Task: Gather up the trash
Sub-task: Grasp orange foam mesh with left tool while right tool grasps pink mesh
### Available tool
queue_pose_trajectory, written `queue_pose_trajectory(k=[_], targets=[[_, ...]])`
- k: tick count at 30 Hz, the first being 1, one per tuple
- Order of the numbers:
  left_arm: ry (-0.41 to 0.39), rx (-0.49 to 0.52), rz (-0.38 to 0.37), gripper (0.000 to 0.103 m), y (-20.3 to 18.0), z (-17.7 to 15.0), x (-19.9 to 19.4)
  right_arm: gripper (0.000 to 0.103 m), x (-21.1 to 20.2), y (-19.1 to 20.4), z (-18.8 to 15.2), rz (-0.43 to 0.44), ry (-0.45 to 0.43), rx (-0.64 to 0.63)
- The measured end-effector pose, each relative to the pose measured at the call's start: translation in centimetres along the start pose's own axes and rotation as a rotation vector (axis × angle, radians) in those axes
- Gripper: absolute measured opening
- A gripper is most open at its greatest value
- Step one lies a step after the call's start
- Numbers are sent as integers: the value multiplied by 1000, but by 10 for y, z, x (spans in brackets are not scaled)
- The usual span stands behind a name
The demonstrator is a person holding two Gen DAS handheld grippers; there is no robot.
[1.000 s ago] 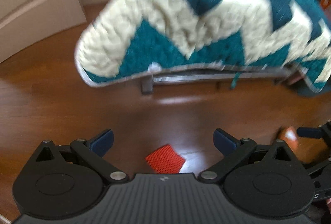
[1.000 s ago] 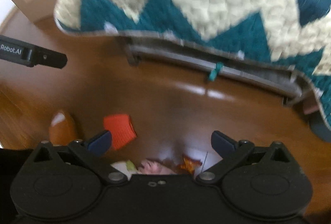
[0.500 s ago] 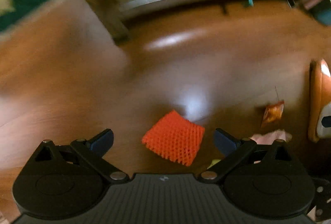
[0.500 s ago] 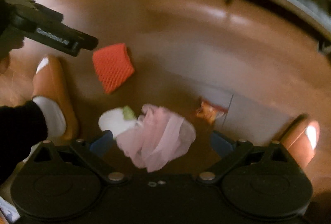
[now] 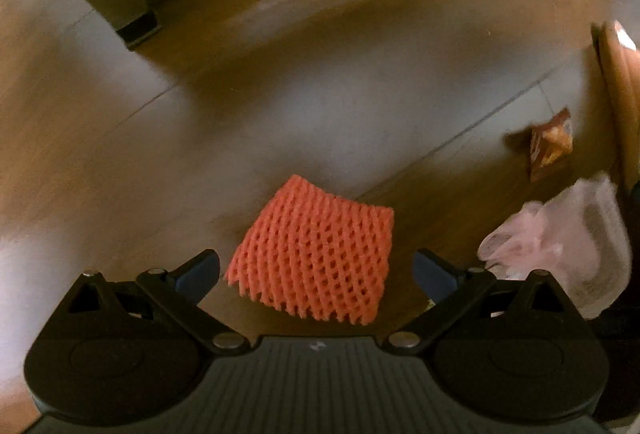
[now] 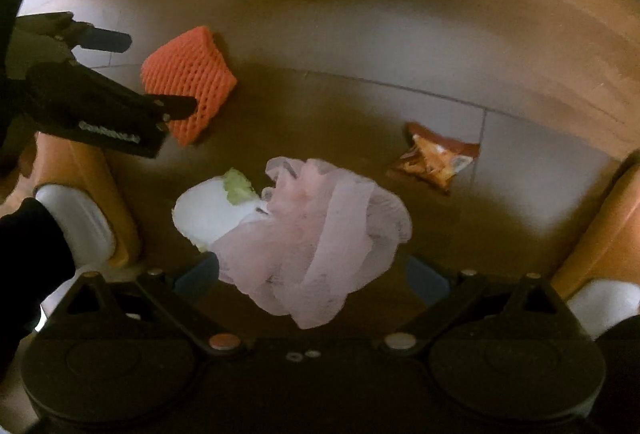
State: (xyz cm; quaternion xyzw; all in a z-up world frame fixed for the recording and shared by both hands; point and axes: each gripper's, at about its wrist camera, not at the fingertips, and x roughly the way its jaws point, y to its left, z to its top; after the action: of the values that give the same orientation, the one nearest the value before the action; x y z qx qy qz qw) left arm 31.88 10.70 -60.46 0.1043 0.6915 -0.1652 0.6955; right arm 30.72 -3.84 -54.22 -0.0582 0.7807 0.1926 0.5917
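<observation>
The left gripper (image 5: 316,274) hangs over the wood floor (image 5: 320,93), fingers spread either side of an orange foam net (image 5: 316,254). A pink bag (image 5: 560,246) lies to the right, a snack wrapper (image 5: 550,145) beyond it.

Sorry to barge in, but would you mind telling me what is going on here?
A person is collecting trash from a wooden floor with tongs in each hand. The left tongs are open around an orange foam net, not yet closed on it. The right tongs are open at a crumpled pink plastic bag lying by a white scrap. A snack wrapper lies farther off.
</observation>
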Motion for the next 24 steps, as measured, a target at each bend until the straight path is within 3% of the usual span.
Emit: queue_pose_trajectory(k=[5,10,14,15,18,24], targets=[[-4,34,29,103,-2,-4,17,98,16,2,2,10,31,12],[-13,14,44,102,2,-2,28,88,21,-1,2,20,59,24],[-1,-16,34,88,5,0,34,84,23,0,6,22,54,26],[1,-24,35,81,5,1,35,82,24,0,6,22,53,28],[-8,-32,24,79,2,1,36,73,26,1,7,14,57,21],[-25,-28,10,63,2,-6,33,40,29,0,8,0,59,30]])
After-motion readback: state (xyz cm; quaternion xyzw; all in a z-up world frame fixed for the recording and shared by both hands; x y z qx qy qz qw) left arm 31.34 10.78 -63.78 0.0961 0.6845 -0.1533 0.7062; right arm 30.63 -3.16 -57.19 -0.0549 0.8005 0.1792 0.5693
